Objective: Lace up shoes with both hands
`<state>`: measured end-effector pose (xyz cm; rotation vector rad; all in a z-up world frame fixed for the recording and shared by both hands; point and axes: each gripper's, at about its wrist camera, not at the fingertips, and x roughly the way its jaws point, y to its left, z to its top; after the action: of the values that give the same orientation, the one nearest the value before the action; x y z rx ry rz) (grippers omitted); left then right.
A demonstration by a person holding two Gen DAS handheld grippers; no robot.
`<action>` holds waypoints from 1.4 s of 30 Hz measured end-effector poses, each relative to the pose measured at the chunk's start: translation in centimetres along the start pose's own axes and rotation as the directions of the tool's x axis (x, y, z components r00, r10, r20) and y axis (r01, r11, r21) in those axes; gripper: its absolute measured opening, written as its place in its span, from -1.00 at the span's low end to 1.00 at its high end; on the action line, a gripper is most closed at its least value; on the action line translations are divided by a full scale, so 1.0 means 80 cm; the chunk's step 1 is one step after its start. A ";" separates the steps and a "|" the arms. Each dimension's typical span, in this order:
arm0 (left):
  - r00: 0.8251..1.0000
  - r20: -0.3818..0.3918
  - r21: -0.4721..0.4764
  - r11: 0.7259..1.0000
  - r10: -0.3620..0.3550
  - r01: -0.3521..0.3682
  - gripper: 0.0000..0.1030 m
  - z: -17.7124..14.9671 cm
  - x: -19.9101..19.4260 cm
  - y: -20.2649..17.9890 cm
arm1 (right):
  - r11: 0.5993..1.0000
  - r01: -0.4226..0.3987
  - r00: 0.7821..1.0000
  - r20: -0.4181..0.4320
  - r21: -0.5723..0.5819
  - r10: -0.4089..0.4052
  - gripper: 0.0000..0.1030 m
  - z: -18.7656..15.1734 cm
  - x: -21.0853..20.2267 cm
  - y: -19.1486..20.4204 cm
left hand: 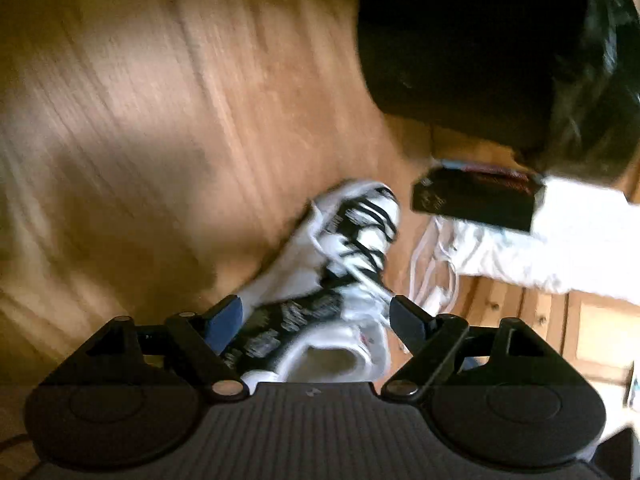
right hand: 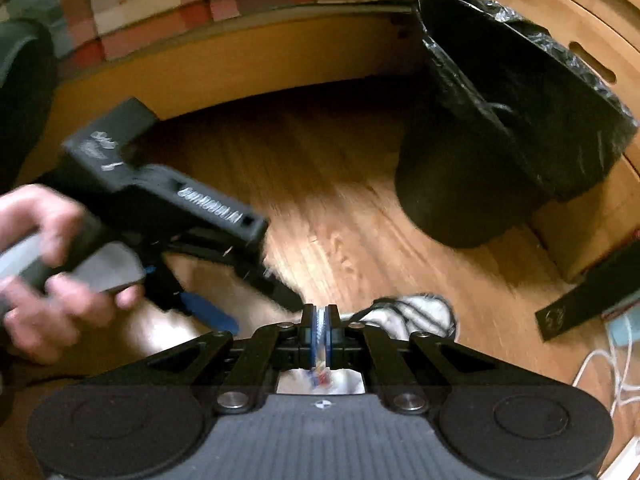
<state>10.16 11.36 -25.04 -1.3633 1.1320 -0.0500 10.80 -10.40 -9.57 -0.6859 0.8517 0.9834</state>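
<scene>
A white sneaker [left hand: 340,264] with black laces and a black patterned tongue lies on the wooden floor [left hand: 160,120], blurred by motion. My left gripper [left hand: 316,316] is open, its fingers on either side of the shoe's collar, holding nothing. My right gripper [right hand: 321,328] is shut on a thin white part of the shoe, likely the tongue or collar edge [right hand: 321,326]. The shoe's toe [right hand: 420,314] shows just beyond its fingers. The left gripper [right hand: 240,308] also shows in the right wrist view, held by a hand [right hand: 52,272], its blue pad [right hand: 212,312] visible.
A black bin [right hand: 500,132] with a plastic liner stands on the floor to the right. A dark box [left hand: 476,200], white cloth [left hand: 560,240] and white cables [right hand: 612,364] lie near it. A wooden bed frame [right hand: 240,68] with checked bedding runs along the back.
</scene>
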 end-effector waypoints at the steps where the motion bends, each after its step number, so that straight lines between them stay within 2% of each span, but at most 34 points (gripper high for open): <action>1: 0.999 0.015 0.017 0.999 0.028 -0.028 0.62 0.003 0.000 -0.001 | 1.000 -0.005 1.000 -0.003 -0.006 0.005 -0.91 -0.005 -0.002 0.004; 4: 0.995 0.048 0.064 0.994 0.089 -0.092 0.62 0.013 0.005 -0.005 | 1.000 -0.020 1.000 -0.024 -0.015 0.020 -0.91 -0.019 -0.005 0.016; 8: 0.998 0.042 0.051 0.997 0.053 -0.055 0.62 0.020 0.019 -0.003 | 0.999 -0.033 0.999 -0.042 -0.004 0.033 -0.91 -0.033 -0.010 0.023; 11: 0.998 0.038 0.055 0.997 0.053 -0.055 0.60 0.032 0.038 0.001 | 1.000 -0.023 0.999 -0.045 0.001 0.023 -0.91 -0.037 -0.012 0.024; 13: 0.999 0.051 0.062 0.998 0.020 -0.023 0.60 0.034 0.040 0.002 | 0.999 -0.023 0.999 -0.044 0.027 0.024 -0.91 -0.040 -0.013 0.021; 16: 0.999 0.036 0.074 0.997 -0.007 0.004 0.48 0.031 0.039 0.004 | 0.999 -0.018 0.999 -0.037 0.036 0.019 -0.91 -0.041 -0.017 0.023; 17: 0.999 0.031 0.082 0.997 -0.011 0.008 0.42 0.031 0.042 0.003 | 0.999 -0.020 0.999 -0.033 0.039 0.021 -0.91 -0.041 -0.019 0.024; 19: 0.999 0.027 0.094 0.995 -0.021 0.018 0.17 0.027 0.047 0.002 | 0.999 -0.024 0.999 -0.026 0.043 0.025 -0.91 -0.041 -0.021 0.024; 20: 0.999 0.025 0.095 0.995 -0.029 0.026 -0.05 0.024 0.049 0.003 | 0.999 -0.026 0.999 -0.023 0.044 0.027 -0.91 -0.042 -0.021 0.023; 21: 0.999 0.023 0.097 0.995 -0.037 0.034 -0.44 0.021 0.050 0.004 | 0.998 -0.025 0.999 -0.022 0.050 0.026 -0.91 -0.043 -0.022 0.023; 22: 0.998 0.032 0.101 0.994 -0.050 0.046 -0.57 0.018 0.049 0.004 | 0.998 -0.021 0.999 -0.023 0.057 0.023 -0.91 -0.044 -0.022 0.022; 23: 0.997 0.041 0.106 0.993 -0.063 0.058 -0.84 0.015 0.048 0.003 | 0.998 -0.018 0.999 -0.026 0.062 0.020 -0.90 -0.046 -0.022 0.021; 24: 0.996 0.050 0.111 0.991 -0.075 0.069 -0.87 0.012 0.047 0.003 | 0.998 -0.019 0.999 -0.025 0.064 0.020 -0.90 -0.047 -0.022 0.021; 28: 0.994 0.103 0.183 0.983 -0.049 0.029 -0.92 0.006 0.032 -0.009 | 0.997 -0.035 0.999 -0.018 0.062 0.036 -0.89 -0.051 -0.023 0.019; 30: 0.988 0.148 0.236 0.972 -0.053 0.017 -0.92 0.003 0.016 -0.018 | 0.994 -0.069 0.997 -0.014 0.084 0.071 -0.87 -0.053 -0.025 0.014; 31: 0.984 0.169 0.274 0.962 -0.059 0.011 -0.92 0.001 0.008 -0.025 | 0.990 -0.098 0.995 -0.007 0.104 0.100 -0.77 -0.054 -0.028 0.010; 32: 0.980 0.190 0.325 0.946 -0.063 -0.002 -0.92 -0.003 -0.003 -0.036 | 0.983 -0.132 0.991 0.006 0.125 0.132 -0.67 -0.054 -0.032 0.005; 33: 0.975 0.211 0.399 0.917 -0.068 -0.023 -0.92 -0.009 -0.015 -0.052 | 0.976 -0.162 0.987 0.034 0.148 0.158 -0.64 -0.053 -0.041 -0.002; 35: 0.966 0.249 0.536 0.840 -0.066 -0.081 -0.92 -0.025 -0.028 -0.082 | 0.954 -0.220 0.973 0.118 0.205 0.199 -0.53 -0.052 -0.064 -0.019; 36: 0.961 0.269 0.607 0.786 -0.062 -0.119 -0.92 -0.035 -0.033 -0.099 | 0.939 -0.250 0.962 0.169 0.236 0.214 -0.49 -0.052 -0.075 -0.031; 38: 0.953 0.294 0.692 0.704 -0.070 -0.161 -0.91 -0.051 -0.042 -0.119 | 0.906 -0.295 0.938 0.273 0.302 0.215 -0.30 -0.052 -0.095 -0.056; 40: 0.936 0.338 0.775 0.593 -0.095 -0.219 -0.91 -0.078 -0.055 -0.139 | 0.866 -0.301 0.918 0.366 0.400 0.151 -0.23 -0.055 -0.106 -0.081; 42: 0.928 0.349 0.833 0.496 -0.128 -0.244 -0.91 -0.105 -0.061 -0.153 | 0.794 -0.324 0.902 0.422 0.515 0.095 -0.23 -0.056 -0.100 -0.105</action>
<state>9.10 4.64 -10.94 -0.3565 0.6358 -0.2741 14.73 -20.82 -4.02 0.1333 0.8331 0.9478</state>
